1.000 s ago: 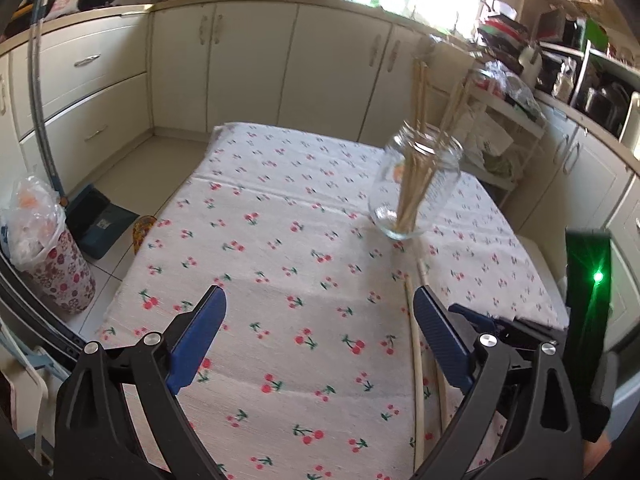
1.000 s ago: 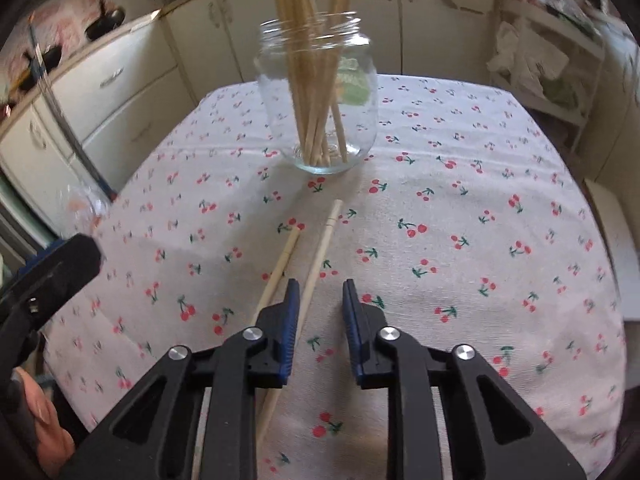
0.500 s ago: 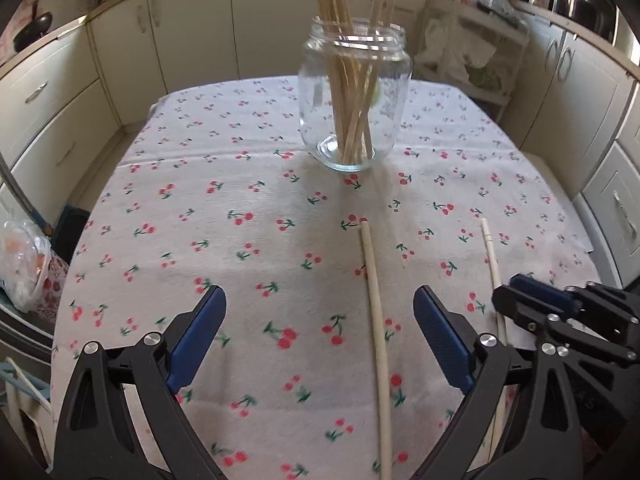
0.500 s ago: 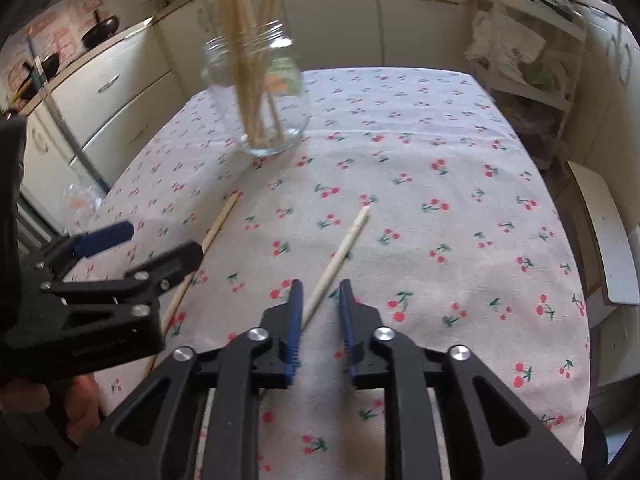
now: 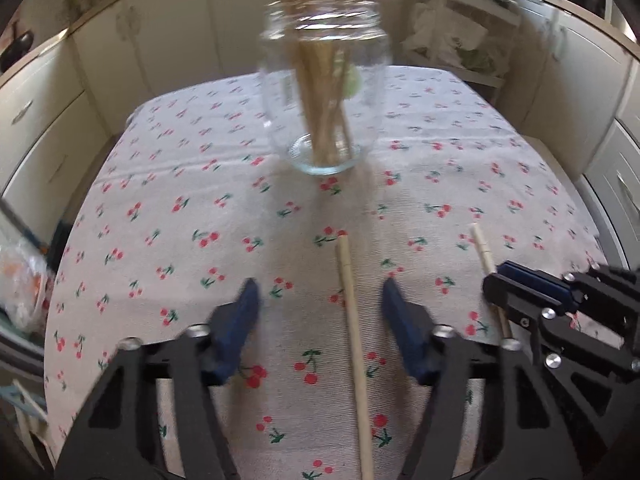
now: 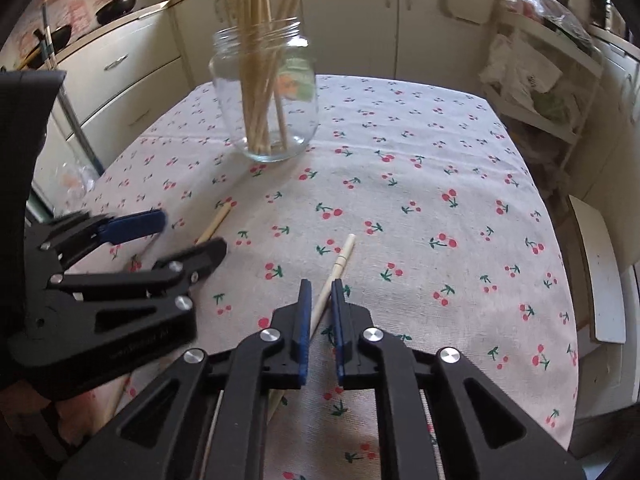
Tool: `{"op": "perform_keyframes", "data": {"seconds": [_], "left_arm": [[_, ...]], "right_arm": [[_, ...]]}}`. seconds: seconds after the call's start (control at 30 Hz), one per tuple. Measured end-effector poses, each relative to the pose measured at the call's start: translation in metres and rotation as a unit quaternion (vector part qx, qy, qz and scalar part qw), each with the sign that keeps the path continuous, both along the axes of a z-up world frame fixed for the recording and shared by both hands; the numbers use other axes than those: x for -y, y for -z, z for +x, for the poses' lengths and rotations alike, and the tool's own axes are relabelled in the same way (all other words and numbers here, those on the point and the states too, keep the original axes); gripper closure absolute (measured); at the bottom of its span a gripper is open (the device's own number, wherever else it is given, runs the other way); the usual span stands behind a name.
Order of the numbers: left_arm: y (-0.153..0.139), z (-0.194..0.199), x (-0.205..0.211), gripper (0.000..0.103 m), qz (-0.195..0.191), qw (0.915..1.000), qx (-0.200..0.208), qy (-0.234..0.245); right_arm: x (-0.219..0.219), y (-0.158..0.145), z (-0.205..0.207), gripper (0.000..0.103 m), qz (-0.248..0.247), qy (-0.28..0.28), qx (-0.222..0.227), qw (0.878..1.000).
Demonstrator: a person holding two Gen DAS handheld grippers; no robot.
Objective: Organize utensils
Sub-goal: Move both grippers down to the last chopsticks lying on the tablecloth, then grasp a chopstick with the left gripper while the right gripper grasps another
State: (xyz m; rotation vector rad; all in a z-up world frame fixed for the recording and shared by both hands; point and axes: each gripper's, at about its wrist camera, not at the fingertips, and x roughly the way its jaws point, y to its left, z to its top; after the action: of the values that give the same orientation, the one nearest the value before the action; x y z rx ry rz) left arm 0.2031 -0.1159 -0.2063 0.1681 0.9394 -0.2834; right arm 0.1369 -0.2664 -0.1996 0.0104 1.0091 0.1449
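On the bench covered by a cherry-print cloth [image 6: 460, 152], the right hand-held gripper [image 6: 320, 292] is clamped on a pale wooden chopstick [image 6: 340, 258]. The left hand-held gripper [image 5: 320, 296] is closing around a second pale chopstick [image 5: 352, 320] lying on the cloth, pads not yet touching. A clear glass jar [image 6: 266, 92] of chopsticks stands beyond.

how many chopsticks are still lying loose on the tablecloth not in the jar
2. One chopstick lies between the closing left gripper jaws; the other chopstick is pinched in the right gripper.
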Motion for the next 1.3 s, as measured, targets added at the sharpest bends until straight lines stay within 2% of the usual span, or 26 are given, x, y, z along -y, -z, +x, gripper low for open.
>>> {"op": "perform_keyframes", "data": {"seconds": [0.1,0.17,0.2,0.3,0.33,0.37,0.4,0.47,0.5,0.53,0.6,0.67,0.83,0.93,1.0,1.13,1.17,1.3], "left_arm": [[-0.002,-0.001,0.007,0.084,0.003,0.9995,-0.002,0.031],[-0.003,-0.002,0.010,0.086,0.011,0.9989,-0.002,0.046],[-0.004,-0.002,0.010,0.087,0.013,0.9986,-0.003,0.050],[-0.004,-0.004,0.009,0.087,0.018,0.9976,-0.011,0.066],[-0.005,-0.002,0.009,0.087,0.017,0.9976,-0.015,0.066],[-0.004,0.000,0.008,0.083,0.014,0.9980,-0.022,0.058],[-0.005,0.002,0.006,0.074,0.013,0.9983,-0.024,0.051],[-0.004,0.005,0.004,0.066,0.010,0.9989,-0.024,0.040],[-0.003,0.006,0.005,0.067,0.008,0.9991,-0.020,0.037],[-0.003,0.005,0.005,0.068,0.008,0.9991,-0.017,0.037],[-0.004,0.004,0.008,0.090,0.001,0.9987,-0.017,0.048],[-0.004,0.002,0.012,0.095,0.005,0.9982,-0.018,0.056],[-0.004,0.004,0.013,0.093,0.005,0.9982,-0.026,0.054],[-0.004,0.007,0.013,0.081,0.003,0.9984,-0.029,0.048],[-0.003,0.010,0.013,0.066,0.002,0.9987,-0.029,0.041],[-0.001,0.012,0.013,0.064,0.000,0.9989,-0.024,0.040],[-0.001,0.012,0.014,0.066,-0.002,0.9989,-0.021,0.042],[-0.002,0.009,0.018,0.097,-0.007,0.9981,-0.017,0.059]], "right_arm": [[0.006,-0.001,0.001,0.093,0.002,0.002,-0.007,1.000],[0.009,-0.002,0.003,0.093,0.003,0.008,-0.014,1.000],[0.010,-0.002,0.003,0.089,0.003,0.009,-0.015,1.000],[0.009,0.000,0.006,0.078,0.001,0.012,-0.016,1.000],[0.008,0.000,0.007,0.078,0.000,0.012,-0.014,1.000],[0.006,0.000,0.008,0.078,-0.004,0.011,-0.013,1.000],[0.005,0.000,0.007,0.078,-0.006,0.010,-0.012,1.000],[0.003,0.000,0.007,0.084,-0.014,0.007,-0.008,1.000],[0.002,0.000,0.007,0.093,-0.019,0.005,-0.007,1.000],[0.002,0.000,0.006,0.095,-0.019,0.003,-0.007,1.000],[0.002,0.000,0.006,0.097,-0.018,0.001,-0.009,1.000],[0.002,0.000,0.007,0.097,-0.018,-0.002,-0.012,1.000],[0.004,-0.001,0.012,0.097,-0.014,-0.001,-0.025,1.000],[0.002,0.000,0.014,0.097,-0.021,-0.006,-0.025,0.999],[0.000,0.000,0.015,0.097,-0.026,-0.011,-0.025,0.999],[-0.004,0.000,0.015,0.097,-0.040,-0.021,-0.019,0.999],[-0.004,0.000,0.015,0.097,-0.042,-0.022,-0.017,0.999],[-0.003,0.000,0.014,0.097,-0.034,-0.014,-0.013,0.999]]}}
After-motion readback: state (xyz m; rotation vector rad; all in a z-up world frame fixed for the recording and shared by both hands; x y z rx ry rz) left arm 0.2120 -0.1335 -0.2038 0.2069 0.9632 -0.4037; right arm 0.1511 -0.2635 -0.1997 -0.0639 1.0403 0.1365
